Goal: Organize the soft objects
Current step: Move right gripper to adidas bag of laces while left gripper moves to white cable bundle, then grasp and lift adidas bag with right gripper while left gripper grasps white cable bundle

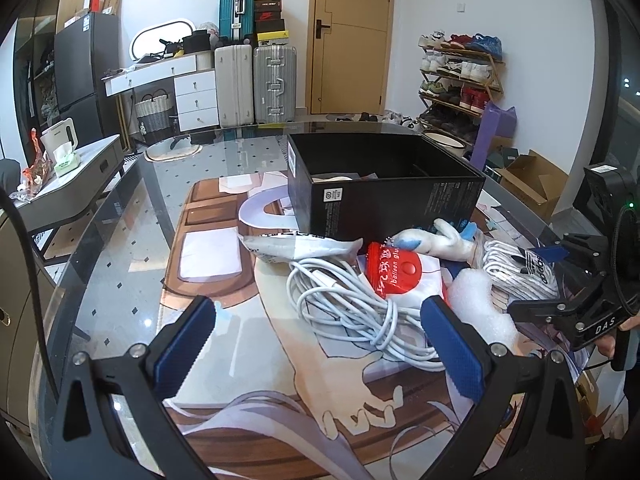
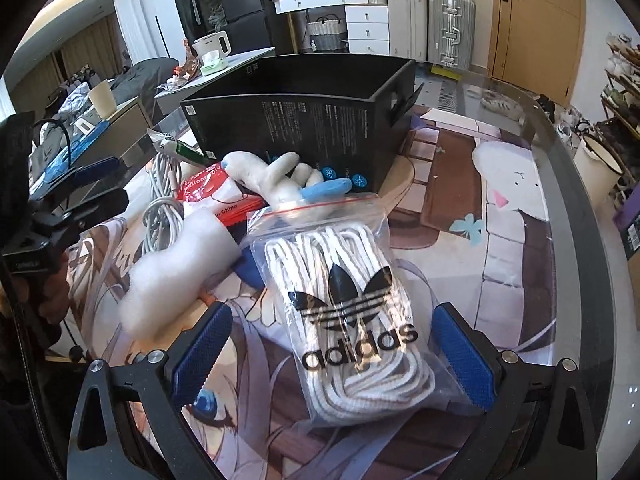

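A black open box (image 1: pixel 384 184) (image 2: pixel 304 120) stands on the printed mat. In front of it lie a white coiled cable (image 1: pixel 352 312) (image 2: pixel 160 216), a red balloon-glue pack (image 1: pixel 394 274) (image 2: pixel 212 196), a white and blue plush toy (image 1: pixel 436 240) (image 2: pixel 280 182), a white foam piece (image 1: pixel 480 304) (image 2: pixel 180 268) and a clear adidas bag of white laces (image 2: pixel 352 320) (image 1: pixel 520 268). My left gripper (image 1: pixel 320 344) is open, low over the cable. My right gripper (image 2: pixel 332 356) is open, its fingers either side of the laces bag.
The glass table edge (image 2: pixel 576 208) curves on the right. A white crumpled pouch (image 1: pixel 296 248) lies left of the box front. A side table with a kettle (image 1: pixel 60 136) stands far left. Suitcases (image 1: pixel 256 84) and a shoe rack (image 1: pixel 460 76) stand along the far wall.
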Available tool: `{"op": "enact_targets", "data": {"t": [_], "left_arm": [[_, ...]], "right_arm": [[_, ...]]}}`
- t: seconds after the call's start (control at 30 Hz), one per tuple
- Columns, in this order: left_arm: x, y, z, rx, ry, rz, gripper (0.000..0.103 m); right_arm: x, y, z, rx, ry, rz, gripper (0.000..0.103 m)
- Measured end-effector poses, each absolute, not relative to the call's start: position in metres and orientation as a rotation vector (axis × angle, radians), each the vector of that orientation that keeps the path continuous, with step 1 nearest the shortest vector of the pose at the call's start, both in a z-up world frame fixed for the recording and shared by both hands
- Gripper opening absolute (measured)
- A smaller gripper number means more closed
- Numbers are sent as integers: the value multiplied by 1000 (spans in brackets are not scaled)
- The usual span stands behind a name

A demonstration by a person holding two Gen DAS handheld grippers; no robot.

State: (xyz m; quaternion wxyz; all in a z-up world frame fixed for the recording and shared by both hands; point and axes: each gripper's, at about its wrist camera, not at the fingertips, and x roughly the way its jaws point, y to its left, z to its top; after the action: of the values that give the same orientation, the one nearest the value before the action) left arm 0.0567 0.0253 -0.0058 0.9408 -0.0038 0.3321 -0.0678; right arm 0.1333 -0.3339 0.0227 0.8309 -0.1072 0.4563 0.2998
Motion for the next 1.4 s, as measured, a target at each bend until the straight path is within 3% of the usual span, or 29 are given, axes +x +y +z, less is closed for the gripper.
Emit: {"op": "enact_targets", "data": {"t": [0.13, 0.2, 0.37, 0.53, 1.4], "left_arm": [[58, 23, -7, -21, 696, -146, 103], [59, 23, -9, -27, 703, -147, 103], [61, 21, -13, -23, 739, -139, 103], [64, 19, -16, -14, 765, -133, 103], [94, 13, -22, 136, 880, -228, 103]], "right_arm": [[126, -329, 22, -265, 943, 617, 93], [122, -328, 23, -271, 931, 606, 82], [113, -329, 24, -257, 916, 597, 72], [105, -329, 27, -237, 897, 597, 51], [102, -328, 27, -246, 893, 627, 50]]}}
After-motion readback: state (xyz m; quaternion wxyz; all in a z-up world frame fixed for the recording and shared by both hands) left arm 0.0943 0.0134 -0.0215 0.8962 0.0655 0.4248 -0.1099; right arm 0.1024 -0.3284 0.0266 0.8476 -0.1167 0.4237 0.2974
